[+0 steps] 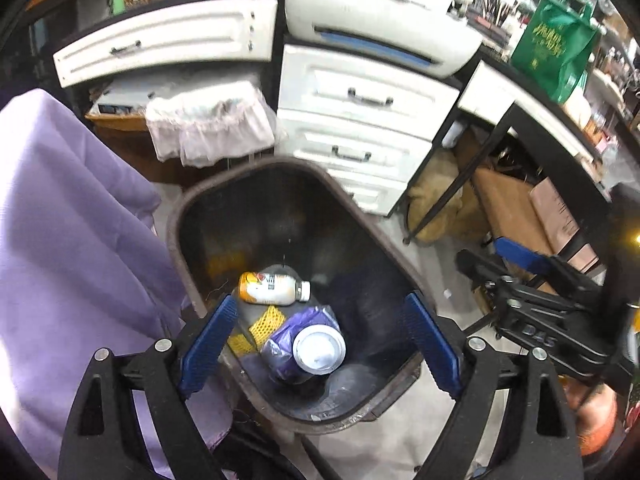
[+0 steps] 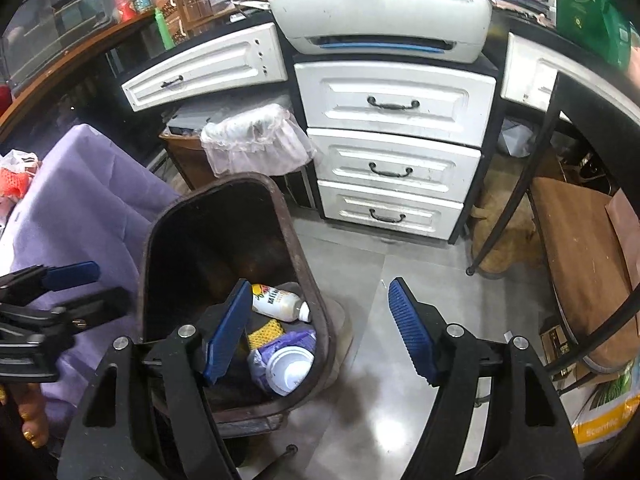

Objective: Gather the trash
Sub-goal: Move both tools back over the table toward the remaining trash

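Observation:
A dark brown trash bin (image 1: 192,200) stands on the floor, also in the right wrist view (image 2: 296,240). Inside lie a small bottle with an orange-and-white label (image 1: 272,289) (image 2: 282,304), yellow foam netting (image 1: 266,322) (image 2: 266,332), a purple plastic bag (image 1: 316,316) (image 2: 288,340) and a white paper cup (image 1: 319,349) (image 2: 289,364). My left gripper (image 1: 320,344) is open and empty right above the bin. My right gripper (image 2: 316,328) is open and empty over the bin's right rim; it shows at the right of the left wrist view (image 1: 520,280).
A purple cloth (image 1: 72,240) covers a surface left of the bin, with red netting and a bag on it (image 2: 16,176). White drawers (image 2: 392,160) and a printer (image 2: 380,12) stand behind. A lined basket (image 2: 256,136), a black-legged table (image 2: 516,208) and cardboard (image 2: 580,248) surround grey floor.

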